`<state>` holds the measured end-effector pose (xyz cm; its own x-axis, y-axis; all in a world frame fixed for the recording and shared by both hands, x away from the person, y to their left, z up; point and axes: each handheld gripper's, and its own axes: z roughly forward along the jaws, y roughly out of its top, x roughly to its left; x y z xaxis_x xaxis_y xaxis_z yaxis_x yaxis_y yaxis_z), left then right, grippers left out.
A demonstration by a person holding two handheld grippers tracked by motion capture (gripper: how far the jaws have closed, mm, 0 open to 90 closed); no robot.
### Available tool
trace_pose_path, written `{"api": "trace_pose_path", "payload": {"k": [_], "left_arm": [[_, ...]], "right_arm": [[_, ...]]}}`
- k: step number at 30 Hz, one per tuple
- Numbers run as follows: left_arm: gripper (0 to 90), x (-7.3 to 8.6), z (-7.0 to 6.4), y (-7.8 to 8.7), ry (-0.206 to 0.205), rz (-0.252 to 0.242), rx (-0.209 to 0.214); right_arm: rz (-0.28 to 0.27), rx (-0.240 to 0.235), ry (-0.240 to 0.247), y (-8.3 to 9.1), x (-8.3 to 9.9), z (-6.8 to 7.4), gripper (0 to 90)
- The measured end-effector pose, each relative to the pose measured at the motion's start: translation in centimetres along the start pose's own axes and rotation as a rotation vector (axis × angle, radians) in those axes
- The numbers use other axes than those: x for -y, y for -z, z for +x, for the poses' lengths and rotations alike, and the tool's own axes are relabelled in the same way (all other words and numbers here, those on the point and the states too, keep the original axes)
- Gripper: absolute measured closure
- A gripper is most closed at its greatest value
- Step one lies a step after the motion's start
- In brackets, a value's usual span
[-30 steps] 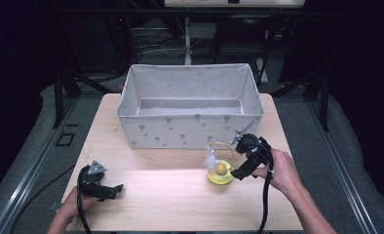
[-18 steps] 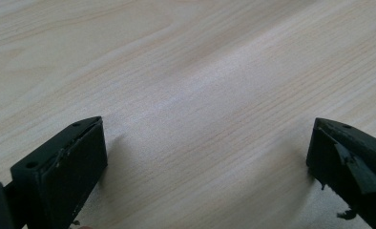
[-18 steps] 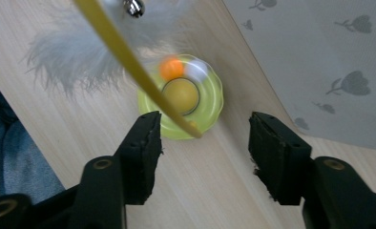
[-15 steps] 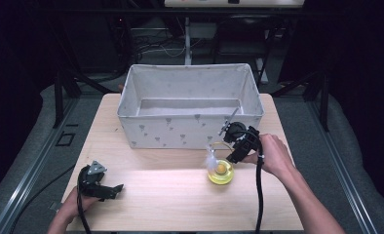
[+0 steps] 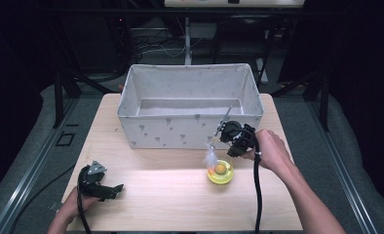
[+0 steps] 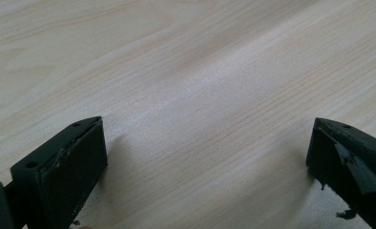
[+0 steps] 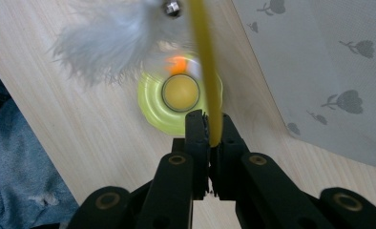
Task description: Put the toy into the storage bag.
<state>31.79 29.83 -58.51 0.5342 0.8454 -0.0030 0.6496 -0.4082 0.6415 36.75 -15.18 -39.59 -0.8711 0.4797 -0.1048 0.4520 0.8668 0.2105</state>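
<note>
A yellow disc (image 5: 220, 171) with an orange-yellow ball in its middle sits on the wooden table (image 5: 170, 204), just in front of the fabric basket. A thin yellow wand (image 7: 203, 57) with a white feather (image 7: 105, 43) and a small bell rises over the disc (image 7: 150, 102). My right gripper (image 7: 210, 126) is shut on the wand, and in the high view it (image 5: 223, 132) hovers above the disc, by the basket's front right corner. The feather (image 5: 210, 157) hangs beside the disc. My left gripper (image 5: 113, 188) rests open on the table at the front left, with bare wood between its jaws (image 6: 205, 152).
A grey-white fabric basket (image 5: 170, 131) with a small leaf print stands at the back middle of the table, and its wall (image 7: 319, 71) is close on the right gripper's right. A dark floor and metal stands surround the table.
My right gripper has moved left and toward the basket with the wand, and the feather has swung with it. The disc has stayed about where it was. The left gripper has not moved.
</note>
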Motion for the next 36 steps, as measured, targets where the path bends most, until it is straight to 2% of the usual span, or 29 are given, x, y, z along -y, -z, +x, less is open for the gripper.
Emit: {"api": "trace_pose_path", "payload": {"k": [7,13,23,29,36], "left_arm": [[0.0,0.0,0.0,0.0,-0.006,-0.001,0.003],[0.0,0.0,0.0,0.0,-0.004,-0.002,0.004],[0.0,0.0,0.0,-0.1,-0.003,-0.005,0.004],[0.0,0.0,0.0,-0.1,-0.004,-0.005,0.004],[0.0,0.0,0.0,0.0,-0.006,-0.004,0.004]], "right_arm": [[-0.019,-0.023,0.004,0.2,0.0,0.2,88.1],[-0.028,-0.021,0.003,0.7,-0.2,0.3,88.2],[-0.081,-0.013,-0.011,2.3,-0.2,0.3,88.2],[-0.070,0.000,-0.013,2.9,-0.4,0.2,88.2],[-0.083,-0.004,-0.032,3.6,-0.3,-0.2,88.1]]}}
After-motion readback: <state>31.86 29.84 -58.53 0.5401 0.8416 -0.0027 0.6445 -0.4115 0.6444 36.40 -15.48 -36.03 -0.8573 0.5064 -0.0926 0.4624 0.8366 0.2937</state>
